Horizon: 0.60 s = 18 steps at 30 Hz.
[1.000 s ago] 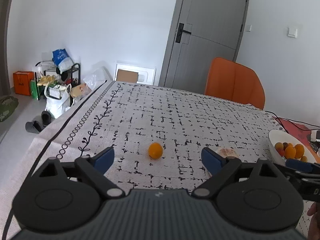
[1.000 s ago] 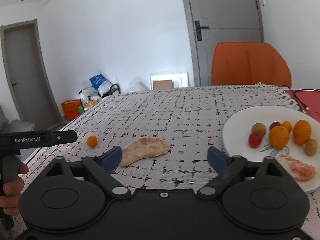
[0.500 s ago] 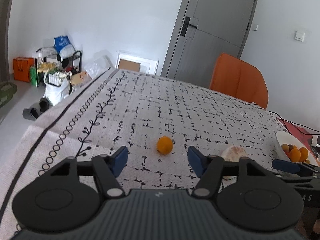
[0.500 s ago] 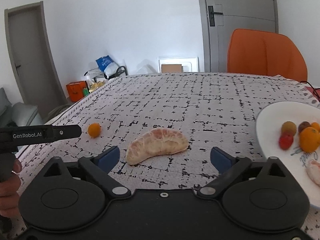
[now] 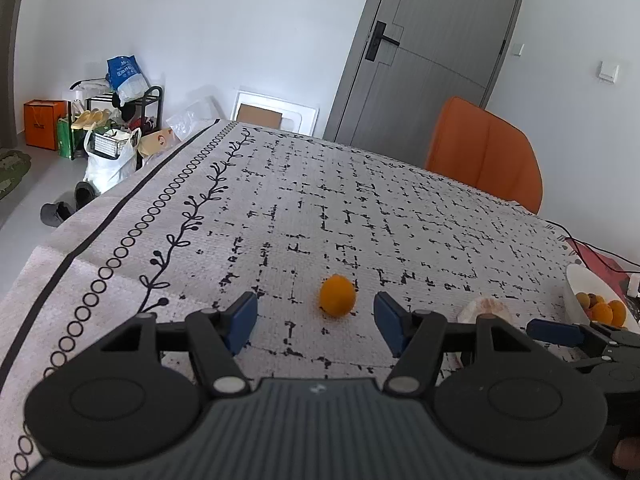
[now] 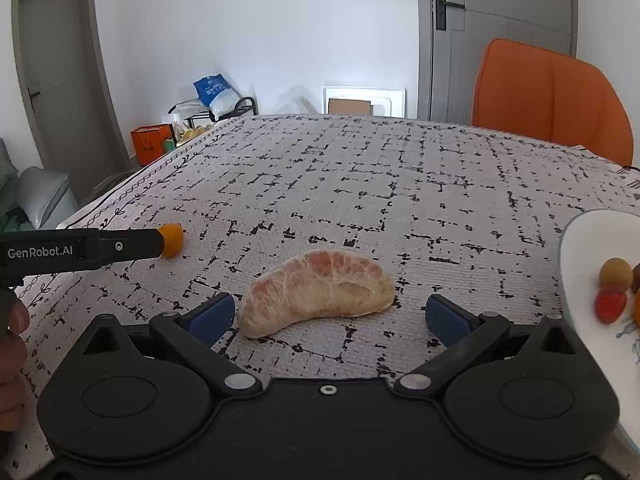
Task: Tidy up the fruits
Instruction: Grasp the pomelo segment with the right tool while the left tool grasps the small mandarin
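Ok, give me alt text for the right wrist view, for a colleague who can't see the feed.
The open right gripper faces a peeled, curved pink pomelo segment lying on the black-and-white patterned tablecloth, its blue pads clear of it on either side. At left, the left gripper reaches toward a small round orange fruit; at right, a white plate holds small fruits.

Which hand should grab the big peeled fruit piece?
Probably right. The right gripper is open with the peeled fruit piece lying just ahead between its fingers, while the left gripper faces the small orange fruit.
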Each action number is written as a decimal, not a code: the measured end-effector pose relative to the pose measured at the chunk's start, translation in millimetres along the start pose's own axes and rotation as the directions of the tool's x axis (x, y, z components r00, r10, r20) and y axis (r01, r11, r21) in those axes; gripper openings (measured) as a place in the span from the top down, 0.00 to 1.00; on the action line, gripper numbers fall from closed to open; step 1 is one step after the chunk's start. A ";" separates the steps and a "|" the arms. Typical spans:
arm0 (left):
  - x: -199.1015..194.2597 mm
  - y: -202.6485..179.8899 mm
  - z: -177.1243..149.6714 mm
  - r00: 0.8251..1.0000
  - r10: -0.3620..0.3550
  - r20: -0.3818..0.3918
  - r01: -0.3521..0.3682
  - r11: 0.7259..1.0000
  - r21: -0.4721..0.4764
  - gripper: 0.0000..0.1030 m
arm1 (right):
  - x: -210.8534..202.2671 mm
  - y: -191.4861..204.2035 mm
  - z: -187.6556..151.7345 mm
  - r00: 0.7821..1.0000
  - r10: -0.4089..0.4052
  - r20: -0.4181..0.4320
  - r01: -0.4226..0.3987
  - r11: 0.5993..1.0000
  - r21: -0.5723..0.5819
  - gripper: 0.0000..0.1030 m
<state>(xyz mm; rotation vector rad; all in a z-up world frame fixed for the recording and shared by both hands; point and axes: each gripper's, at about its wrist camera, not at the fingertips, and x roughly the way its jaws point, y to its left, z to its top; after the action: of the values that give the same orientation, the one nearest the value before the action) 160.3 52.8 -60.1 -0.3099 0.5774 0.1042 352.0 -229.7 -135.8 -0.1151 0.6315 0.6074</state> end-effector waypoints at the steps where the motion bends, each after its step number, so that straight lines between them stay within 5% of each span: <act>1: 1.4 0.2 0.6 1.000 0.001 0.000 -0.001 1.000 0.002 0.38 | 1.1 -0.5 0.6 1.000 0.004 0.000 -0.004 1.000 0.002 0.00; 9: 8.8 -3.0 1.8 1.000 -0.007 -0.003 0.007 1.000 0.011 0.38 | 5.2 2.2 2.6 1.000 0.025 0.005 -0.025 0.999 -0.032 0.18; 18: 14.7 -9.7 3.9 1.000 -0.015 -0.010 0.016 0.999 0.031 0.46 | 2.3 -0.5 4.2 1.000 0.016 0.012 -0.016 1.000 -0.012 0.20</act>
<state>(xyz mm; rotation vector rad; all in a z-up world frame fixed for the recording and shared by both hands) 176.4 45.0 -62.6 -0.2843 0.5854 0.0785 355.9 -227.7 -133.8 -0.1171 0.6183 0.6272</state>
